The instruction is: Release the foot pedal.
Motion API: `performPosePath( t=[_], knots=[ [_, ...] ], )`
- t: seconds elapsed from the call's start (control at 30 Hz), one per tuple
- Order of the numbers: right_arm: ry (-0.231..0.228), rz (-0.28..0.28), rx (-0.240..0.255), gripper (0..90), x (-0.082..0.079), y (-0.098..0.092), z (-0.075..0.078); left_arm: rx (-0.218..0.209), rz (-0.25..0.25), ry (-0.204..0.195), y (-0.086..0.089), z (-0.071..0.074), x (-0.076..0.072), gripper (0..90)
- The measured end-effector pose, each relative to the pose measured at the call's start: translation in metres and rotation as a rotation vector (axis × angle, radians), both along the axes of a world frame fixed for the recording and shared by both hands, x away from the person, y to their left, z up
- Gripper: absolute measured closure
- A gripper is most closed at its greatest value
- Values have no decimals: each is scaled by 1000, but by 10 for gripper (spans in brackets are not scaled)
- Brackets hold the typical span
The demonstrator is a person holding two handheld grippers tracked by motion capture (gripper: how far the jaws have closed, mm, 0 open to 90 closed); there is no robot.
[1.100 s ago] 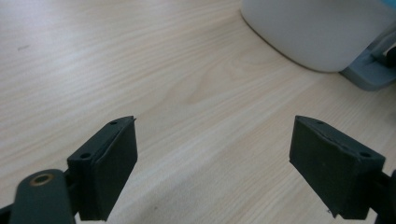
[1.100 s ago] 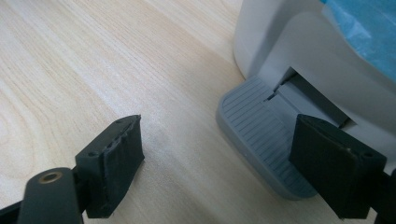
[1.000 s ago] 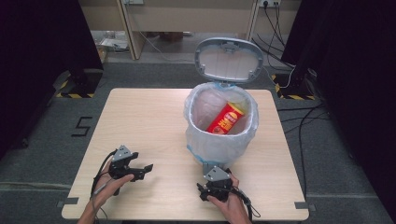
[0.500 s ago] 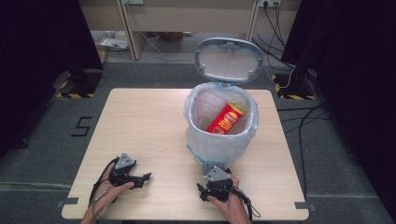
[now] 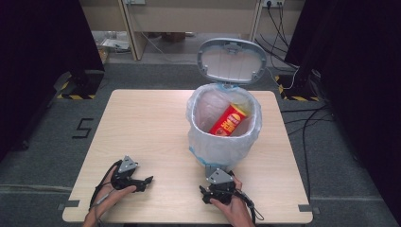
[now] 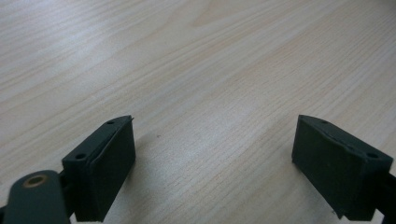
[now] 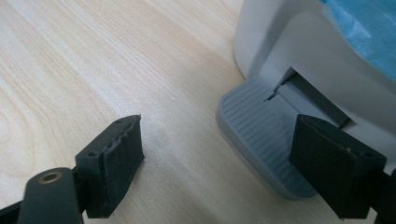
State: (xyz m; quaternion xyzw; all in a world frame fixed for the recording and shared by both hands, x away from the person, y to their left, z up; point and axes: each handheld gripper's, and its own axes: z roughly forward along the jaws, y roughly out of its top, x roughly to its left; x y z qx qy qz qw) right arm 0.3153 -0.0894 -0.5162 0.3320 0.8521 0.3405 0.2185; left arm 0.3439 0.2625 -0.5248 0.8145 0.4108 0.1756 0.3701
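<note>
Wooden table: pedal bin stands right of centre, lid raised, red can inside. Left gripper has drawn back to the near edge, jaws spread; right gripper rests near the pedal, jaws spread, so the disposal appears complete

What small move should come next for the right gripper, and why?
Probably lift the right gripper clear of the bin's pedal. The red snack can already lies inside the lined bin, and the lid is up.
</note>
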Motion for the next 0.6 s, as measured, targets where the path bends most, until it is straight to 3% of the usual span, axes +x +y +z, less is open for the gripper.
performPosePath(
  t=[0.6],
  knots=[
    [0,-2,-3,171,0,1,0,-1,1,0,0,0,0,119]
  ],
)
